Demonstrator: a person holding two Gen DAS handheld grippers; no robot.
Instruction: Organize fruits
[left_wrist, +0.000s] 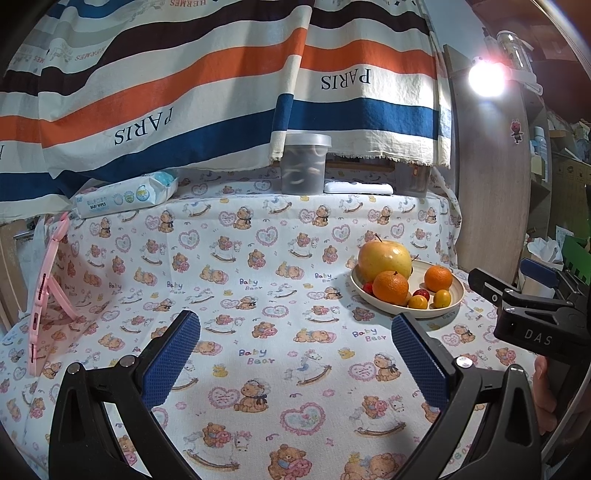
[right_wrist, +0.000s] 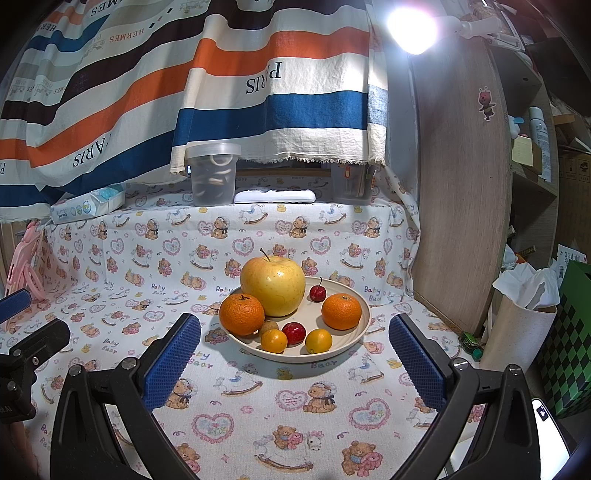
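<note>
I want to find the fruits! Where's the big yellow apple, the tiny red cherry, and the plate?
Big yellow apple (right_wrist: 273, 286): right wrist view, middle of its skin.
Tiny red cherry (right_wrist: 317, 293): right wrist view, its round body.
Plate (right_wrist: 364, 314): right wrist view, bare right rim.

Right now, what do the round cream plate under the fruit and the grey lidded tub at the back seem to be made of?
Round cream plate: matte and opaque with a thin rim, probably plastic or melamine, possibly ceramic.
Grey lidded tub: translucent plastic; its contents show dimly through the wall.
</note>
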